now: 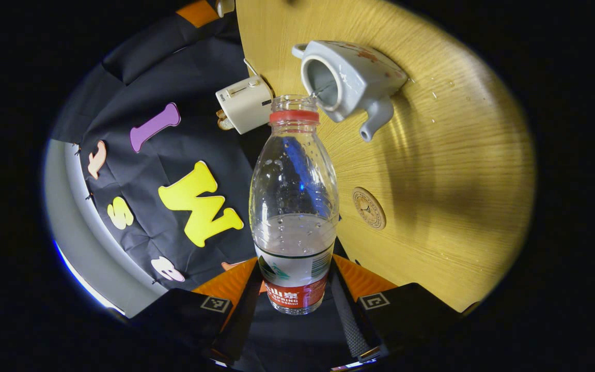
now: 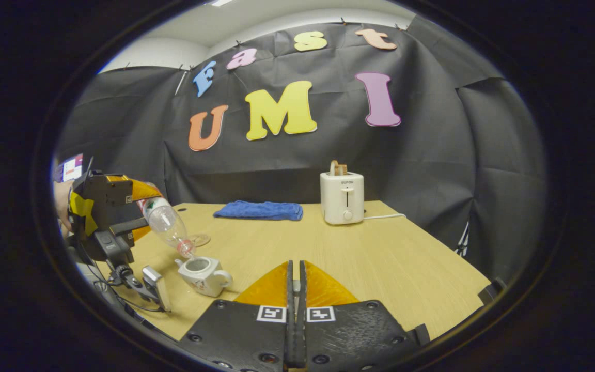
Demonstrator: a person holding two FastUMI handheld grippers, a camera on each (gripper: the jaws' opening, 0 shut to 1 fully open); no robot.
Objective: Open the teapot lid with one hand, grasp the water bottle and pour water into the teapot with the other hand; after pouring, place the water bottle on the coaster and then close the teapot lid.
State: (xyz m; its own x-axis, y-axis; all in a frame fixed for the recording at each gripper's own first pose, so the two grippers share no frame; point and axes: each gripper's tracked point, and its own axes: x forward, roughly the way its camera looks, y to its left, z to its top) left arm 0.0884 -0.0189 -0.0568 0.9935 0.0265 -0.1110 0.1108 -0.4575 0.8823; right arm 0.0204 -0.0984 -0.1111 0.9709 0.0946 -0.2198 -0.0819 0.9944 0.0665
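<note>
My left gripper is shut on the lower body of a clear water bottle with a red neck ring and no cap. The bottle is tilted, its mouth right at the open top of the white teapot, and a thin trickle of water crosses into it. The round coaster lies on the table beside the bottle. In the right gripper view the left gripper holds the bottle slanting down over the lidless teapot. My right gripper is shut, raised over the table; nothing is visible between its fingers.
A white toaster with its cord stands at the back of the wooden table, and a folded blue cloth lies to its left. Water droplets dot the table near the teapot. A hand holds the left gripper at the table's left edge.
</note>
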